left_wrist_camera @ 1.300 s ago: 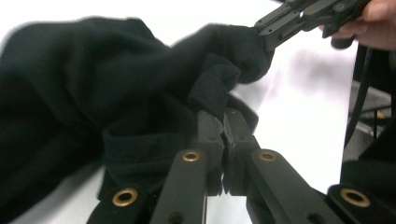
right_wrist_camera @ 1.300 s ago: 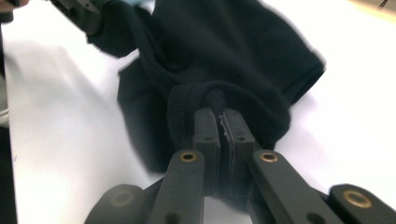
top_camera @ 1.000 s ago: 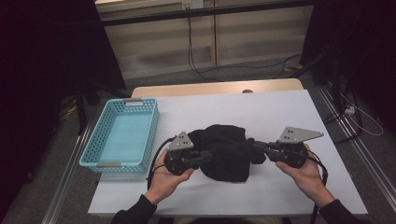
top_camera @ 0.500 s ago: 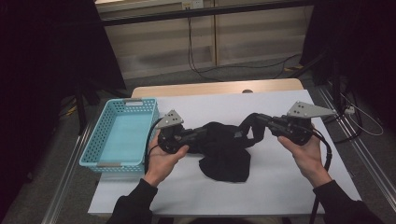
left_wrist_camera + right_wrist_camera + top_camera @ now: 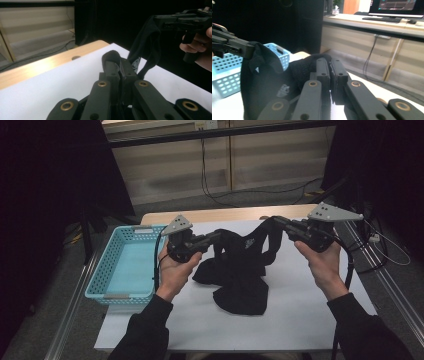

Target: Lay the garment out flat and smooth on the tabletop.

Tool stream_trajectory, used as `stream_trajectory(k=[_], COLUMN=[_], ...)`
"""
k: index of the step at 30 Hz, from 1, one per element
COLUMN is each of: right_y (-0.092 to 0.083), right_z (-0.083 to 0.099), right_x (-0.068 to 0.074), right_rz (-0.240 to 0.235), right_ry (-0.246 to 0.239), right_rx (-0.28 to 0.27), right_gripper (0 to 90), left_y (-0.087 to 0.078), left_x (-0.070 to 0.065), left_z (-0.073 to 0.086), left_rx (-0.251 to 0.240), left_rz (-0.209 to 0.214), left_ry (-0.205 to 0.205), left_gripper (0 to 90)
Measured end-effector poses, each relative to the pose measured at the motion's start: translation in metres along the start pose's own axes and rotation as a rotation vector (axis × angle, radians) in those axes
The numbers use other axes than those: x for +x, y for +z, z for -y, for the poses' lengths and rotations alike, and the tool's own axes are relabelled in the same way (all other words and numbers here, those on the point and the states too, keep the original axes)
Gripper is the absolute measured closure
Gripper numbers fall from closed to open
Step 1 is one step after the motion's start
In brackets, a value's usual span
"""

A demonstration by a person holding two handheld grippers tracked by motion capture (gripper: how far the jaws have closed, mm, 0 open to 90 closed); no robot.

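Above the white desk (image 5: 310,320), the left tongs (image 5: 216,237) and right tongs (image 5: 278,222) each pinch a strap of the black garment (image 5: 240,275), its lower end on the desk. A blue basket (image 5: 122,270) stands left. Its white print is unreadable.
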State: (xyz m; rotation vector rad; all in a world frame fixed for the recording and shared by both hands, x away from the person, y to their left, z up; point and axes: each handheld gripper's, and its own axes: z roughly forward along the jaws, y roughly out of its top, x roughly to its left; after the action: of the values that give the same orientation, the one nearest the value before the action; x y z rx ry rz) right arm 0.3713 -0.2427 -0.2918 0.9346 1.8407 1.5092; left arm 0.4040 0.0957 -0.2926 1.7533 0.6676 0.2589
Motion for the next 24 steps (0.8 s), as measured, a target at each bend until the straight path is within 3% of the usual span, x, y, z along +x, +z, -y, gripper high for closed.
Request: stream_trajectory(k=[1,9,17,24], right_y=[0.001,0.009,0.023,0.024], right_z=[-0.003,-0.03,-0.052,-0.074], right_x=[0.0,-0.005,-0.017,-0.027], right_rz=[0.015,0.034,0.06,0.109], right_ry=[-0.021,-0.017,0.016,0.009], right_rx=[0.003,-0.056,-0.119,-0.127], right_gripper=[86.4,86.4,86.3,86.4], left_y=[0.0,-0.003,0.004,-0.005], left_x=[0.002,0.016,0.021,0.025], left_z=[-0.003,-0.025,-0.036,-0.065], left_rx=[0.0,-0.054,-0.079,-0.133], left_rz=[-0.005,-0.043,-0.062,-0.087], left_ry=[0.0,-0.023,-0.021,-0.008], left_gripper=[87.5,87.5,87.5,87.5])
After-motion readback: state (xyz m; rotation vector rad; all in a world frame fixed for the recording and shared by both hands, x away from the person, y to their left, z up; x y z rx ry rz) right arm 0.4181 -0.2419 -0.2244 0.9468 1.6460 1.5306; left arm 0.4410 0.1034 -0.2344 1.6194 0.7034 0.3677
